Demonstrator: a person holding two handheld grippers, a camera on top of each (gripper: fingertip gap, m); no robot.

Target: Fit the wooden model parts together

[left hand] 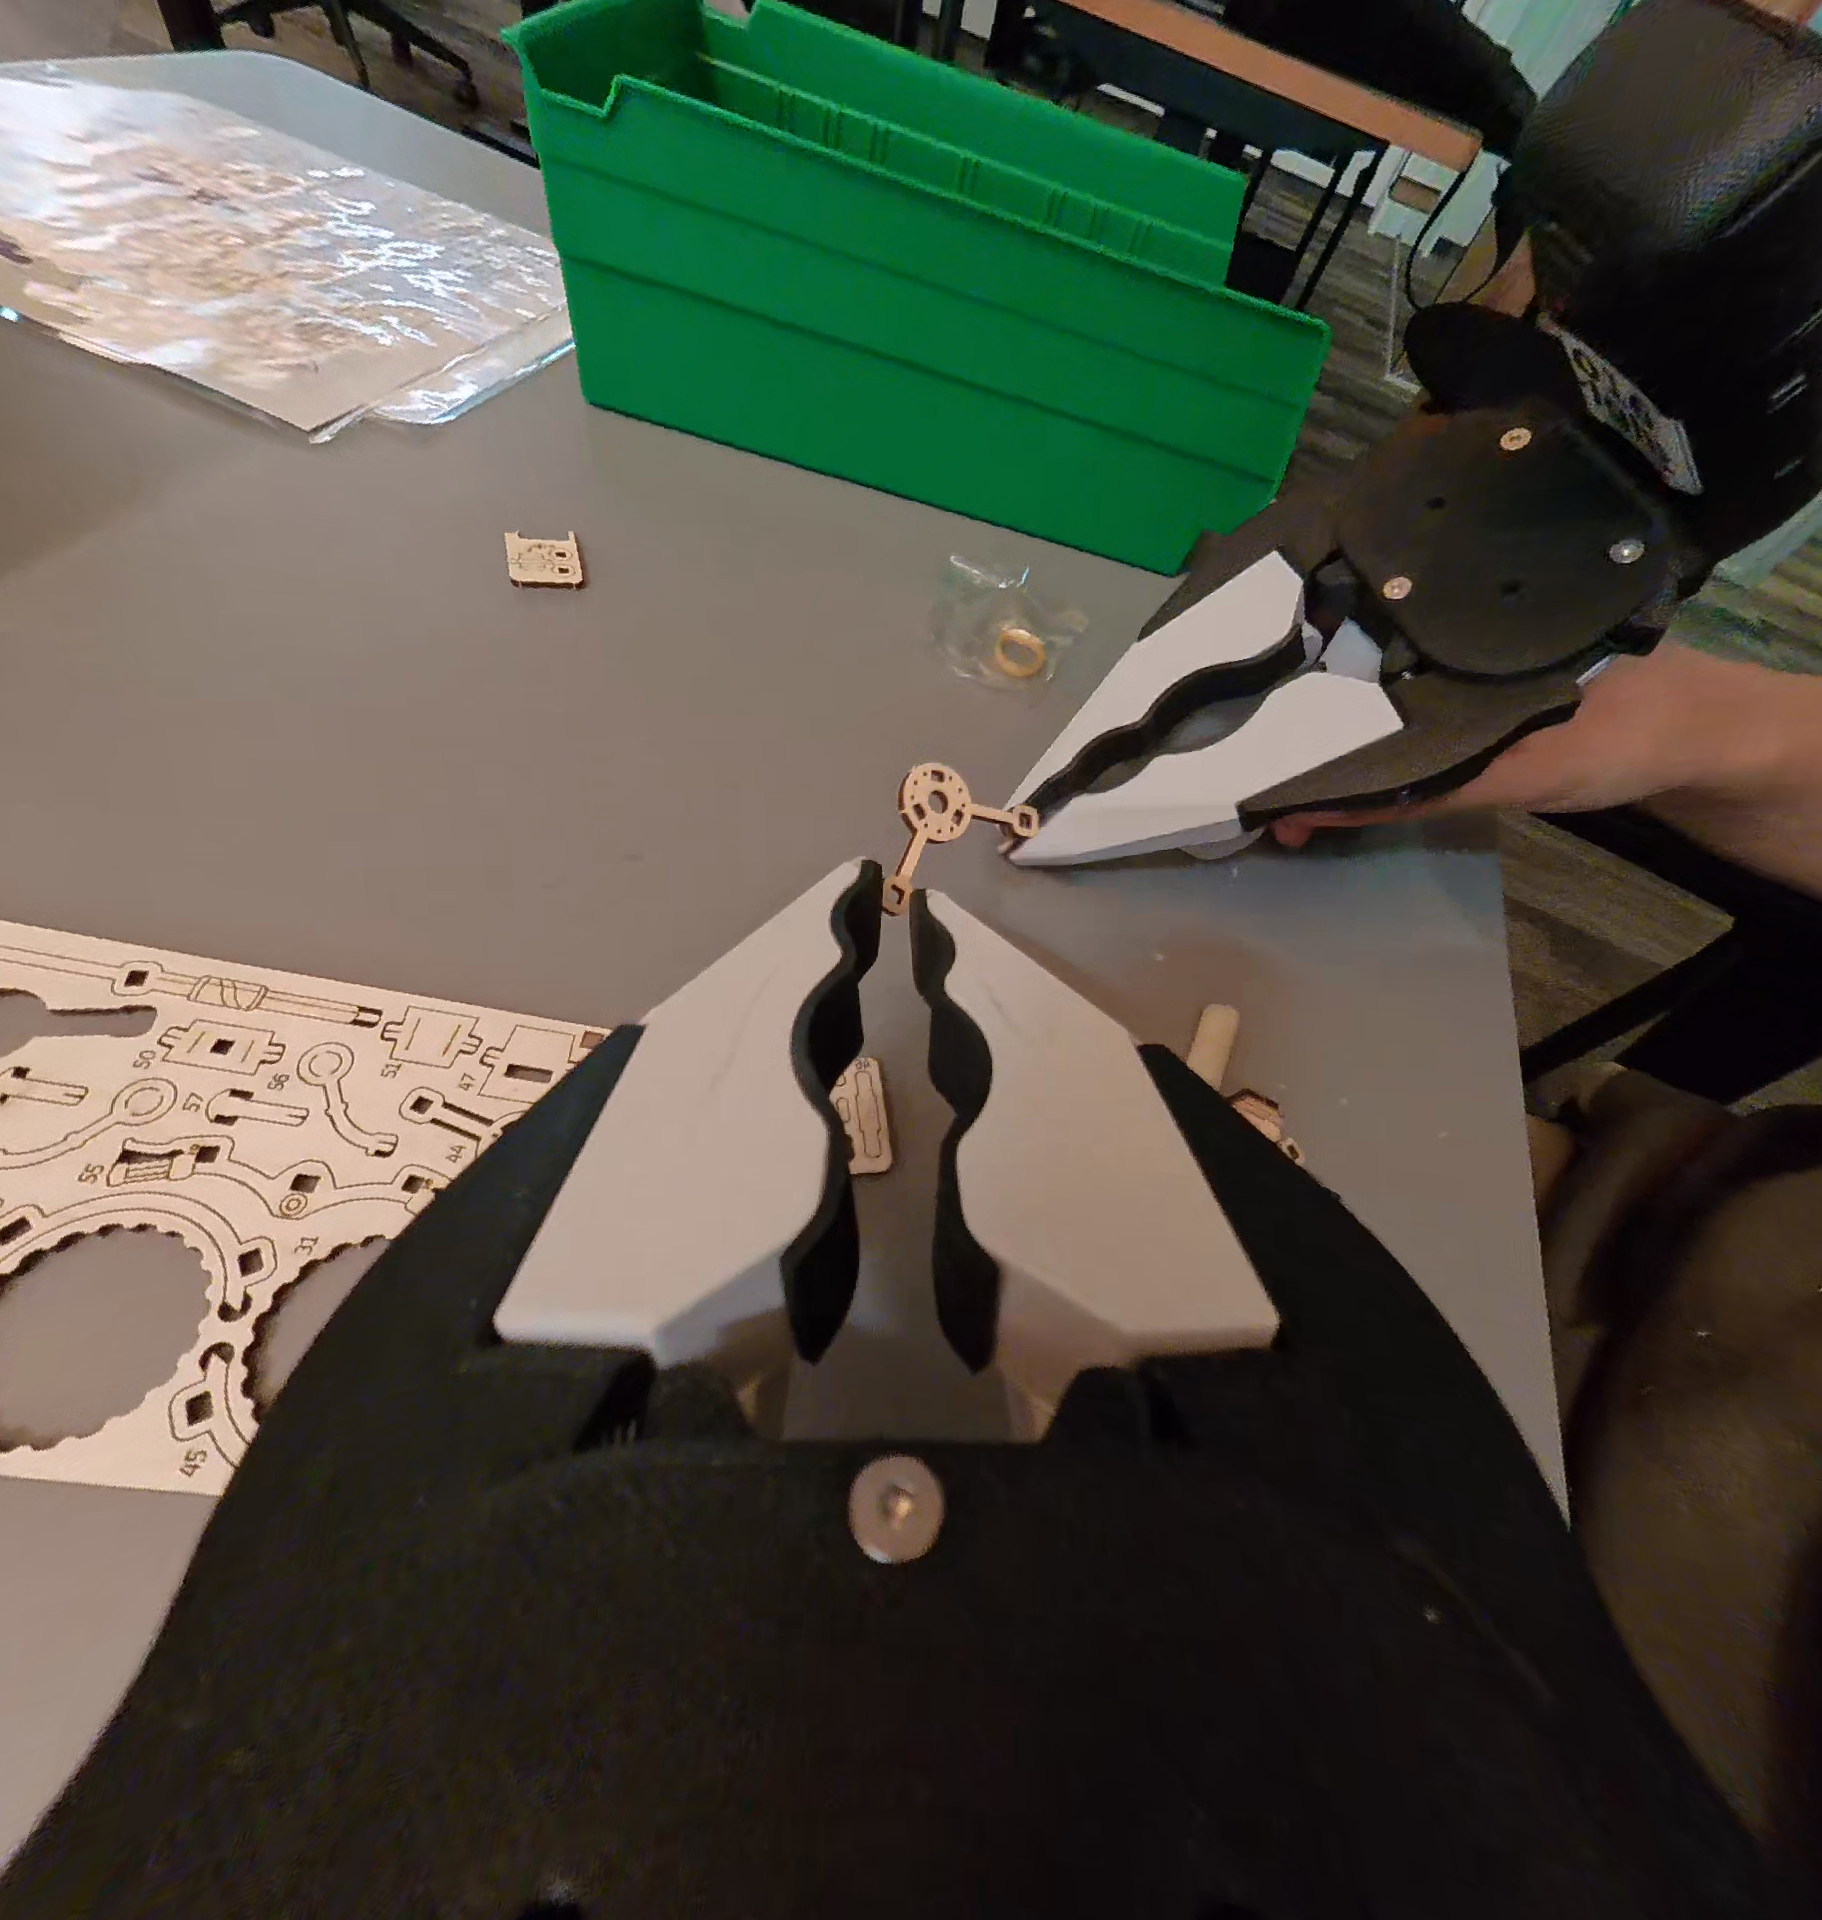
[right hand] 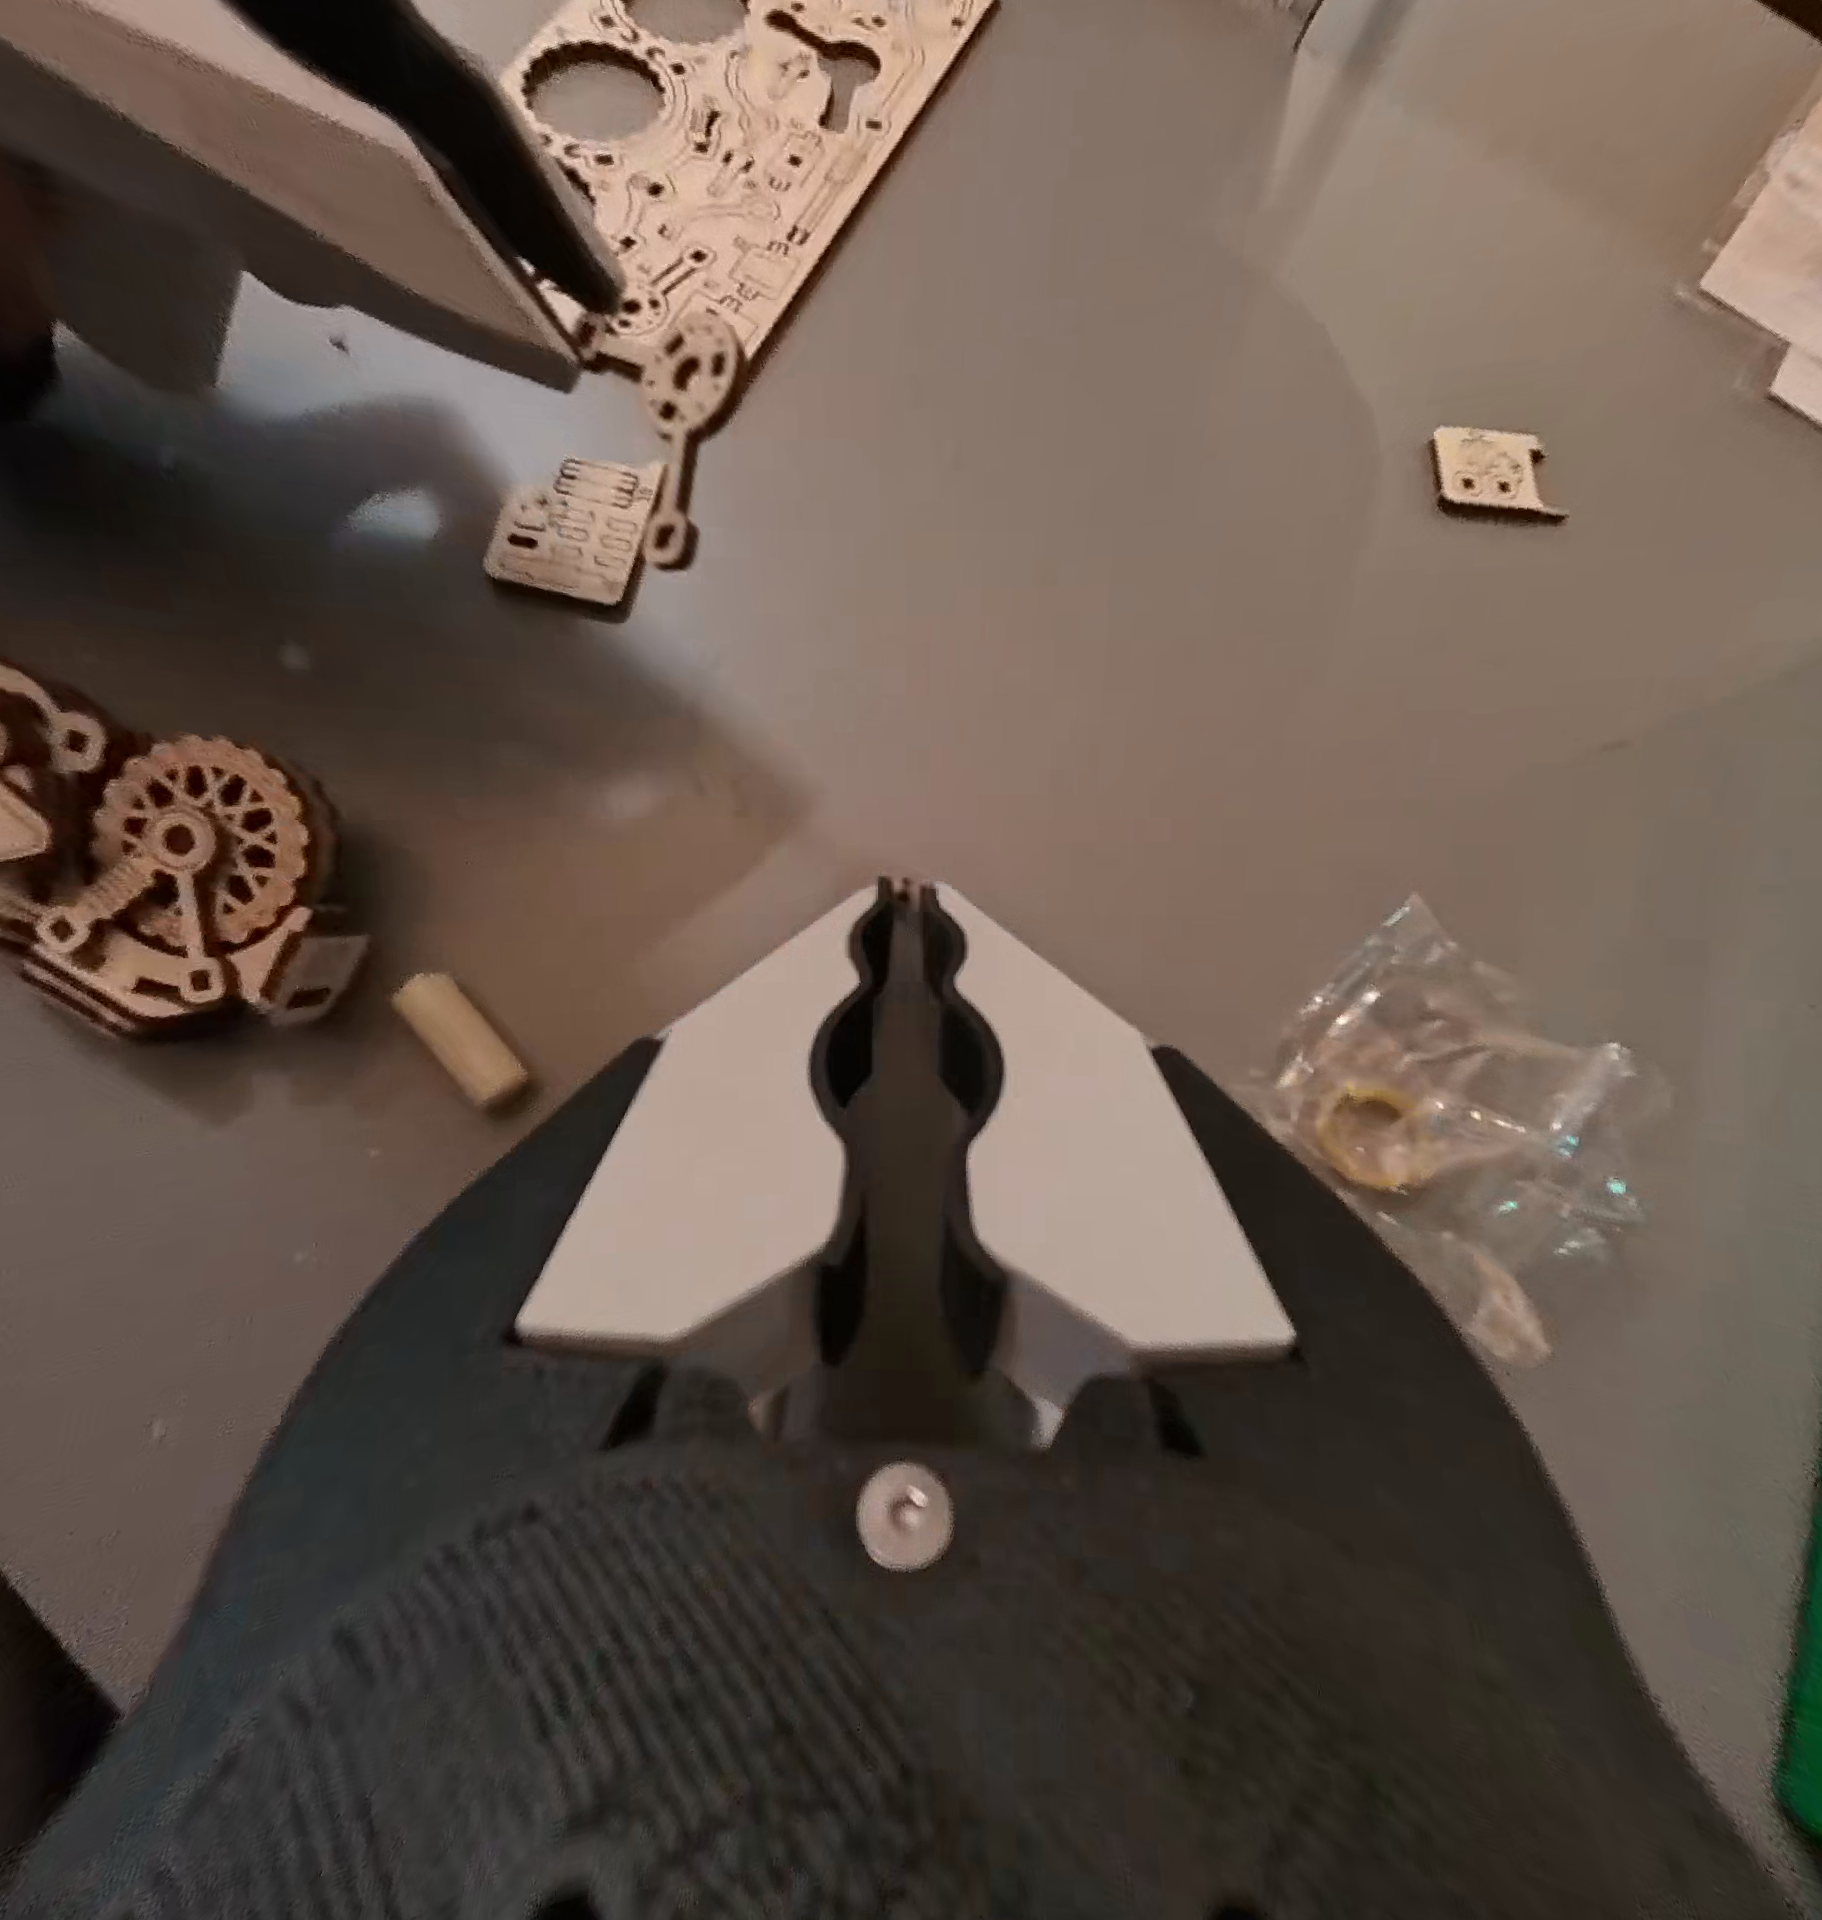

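Note:
My left gripper point(left hand: 892, 896) is shut on one arm of a small wooden disc part with two arms point(left hand: 933, 805) and holds it above the grey table point(left hand: 367, 727). In the right wrist view the part point(right hand: 694, 374) hangs from the left gripper's fingers point(right hand: 533, 281) at the upper left. My right gripper point(right hand: 905, 888) is shut, with nothing seen in it, and sits apart from the part; it also shows in the left wrist view point(left hand: 1021, 836). A partly built wooden model with a gear wheel point(right hand: 148, 862) lies left of it.
A wooden parts sheet point(left hand: 159, 1164) lies at the left. Loose wooden pieces point(right hand: 564, 540) point(left hand: 545, 561), a cream cylinder point(right hand: 460, 1039) and a clear bag with a yellow ring point(right hand: 1406, 1122) lie around. A green bin point(left hand: 917, 312) stands behind. The table edge point(left hand: 1509, 1039) is on the right. The tips of one gripper are about 9 cm away from the tips of the other. My right tips are roughly 8 cm from the cream cylinder point(right hand: 460, 1039). It turns up in the left wrist view point(left hand: 1213, 1032) as well.

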